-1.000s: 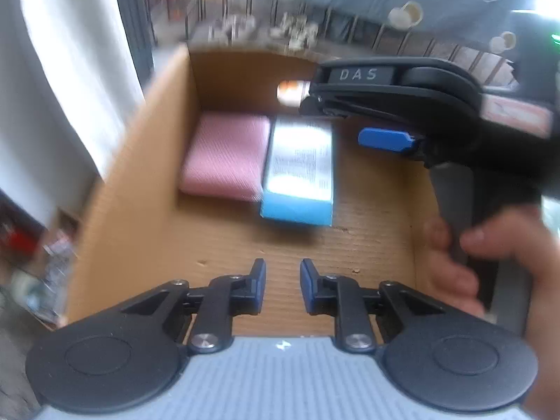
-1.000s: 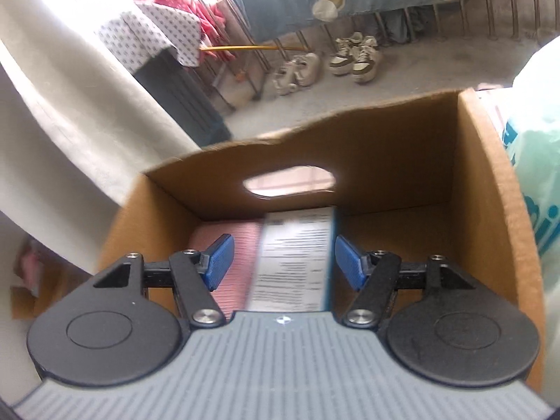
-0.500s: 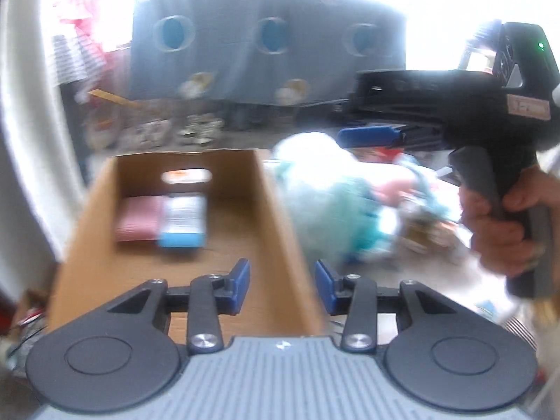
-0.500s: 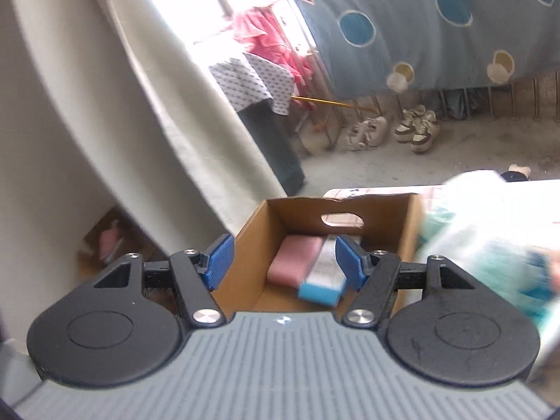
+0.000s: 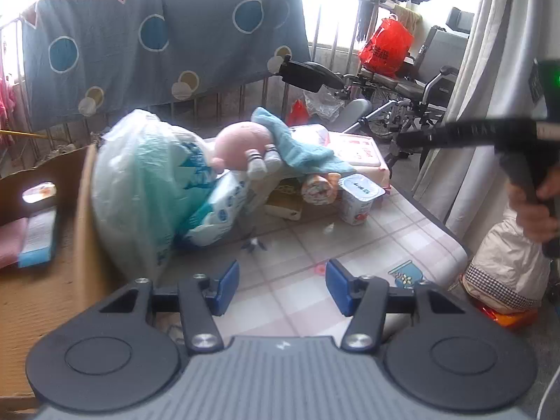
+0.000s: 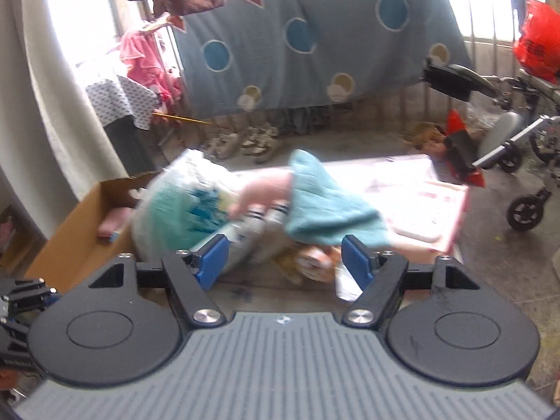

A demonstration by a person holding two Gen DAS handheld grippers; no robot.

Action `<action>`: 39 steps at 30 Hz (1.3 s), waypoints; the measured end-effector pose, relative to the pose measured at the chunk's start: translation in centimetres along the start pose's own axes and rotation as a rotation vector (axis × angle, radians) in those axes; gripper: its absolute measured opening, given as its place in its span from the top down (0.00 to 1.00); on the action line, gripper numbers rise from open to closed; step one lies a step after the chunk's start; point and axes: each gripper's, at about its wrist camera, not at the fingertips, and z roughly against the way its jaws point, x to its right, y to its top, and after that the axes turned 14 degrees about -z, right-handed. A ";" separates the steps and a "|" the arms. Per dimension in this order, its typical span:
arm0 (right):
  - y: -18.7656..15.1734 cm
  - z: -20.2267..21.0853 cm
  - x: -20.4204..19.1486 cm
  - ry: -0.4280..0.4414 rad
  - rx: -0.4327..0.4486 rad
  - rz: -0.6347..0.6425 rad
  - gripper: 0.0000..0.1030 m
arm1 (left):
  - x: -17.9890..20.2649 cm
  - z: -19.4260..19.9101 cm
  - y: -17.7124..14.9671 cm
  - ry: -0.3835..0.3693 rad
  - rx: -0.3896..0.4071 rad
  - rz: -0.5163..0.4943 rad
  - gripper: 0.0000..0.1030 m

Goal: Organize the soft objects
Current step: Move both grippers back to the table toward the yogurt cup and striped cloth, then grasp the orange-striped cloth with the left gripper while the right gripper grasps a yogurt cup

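Note:
A cardboard box (image 5: 82, 217) stands at the table's left end and holds a pink pad (image 5: 10, 241) beside a blue packet (image 5: 38, 234). Right of the box lies a heap: a green plastic bag (image 5: 140, 175), a pink plush toy (image 5: 241, 140), a teal towel (image 5: 297, 143), a rolled cloth (image 5: 316, 189) and a white cup (image 5: 358, 196). My left gripper (image 5: 281, 287) hovers over the checked tablecloth, jaws opening, nothing between them. My right gripper (image 6: 283, 259) is above and in front of the same heap (image 6: 315, 203), jaws opening and empty. The right tool's body (image 5: 490, 136) shows at the right edge of the left wrist view.
A flat pink-and-white package (image 5: 357, 147) lies behind the heap. A wheelchair (image 5: 402, 94) and a red bag (image 5: 385, 47) stand beyond the table's right end, with a curtain (image 5: 490, 70) nearby. A spotted blue blanket (image 5: 157, 42) hangs on railings behind. Shoes (image 6: 245, 143) lie on the floor.
Both grippers have pulled out of the box and swung right to face the heap. Their jaws stand wider. The blue packet stays in the box beside the pink pad.

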 end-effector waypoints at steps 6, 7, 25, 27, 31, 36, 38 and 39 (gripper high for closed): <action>-4.1 -3.4 4.3 -0.071 -0.016 0.138 0.14 | 2.3 -5.1 1.1 0.026 0.005 -0.018 0.44; -4.8 -4.4 4.6 -0.084 -0.017 0.162 0.13 | 2.5 -6.0 1.3 0.024 0.007 0.001 0.44; -7.5 -16.8 8.7 -0.141 -0.038 -0.039 0.54 | 4.0 -16.1 5.5 0.024 0.013 0.056 0.43; -7.8 -16.5 8.3 -0.155 -0.028 -0.045 0.54 | 3.9 -17.4 6.2 0.025 0.011 0.057 0.42; -9.0 -14.2 9.0 -0.131 -0.030 -0.094 0.54 | 3.5 -19.8 7.0 0.043 0.020 0.081 0.30; -10.9 -10.6 10.0 -0.147 -0.027 -0.120 0.53 | 4.5 -22.3 7.5 0.016 -0.010 0.058 0.41; -11.3 -9.5 10.5 -0.151 -0.030 -0.136 0.53 | 5.5 -22.7 7.6 0.024 -0.007 0.016 0.41; -11.5 -9.0 10.7 -0.152 -0.030 -0.140 0.53 | 5.8 -23.0 7.7 0.032 -0.011 0.000 0.41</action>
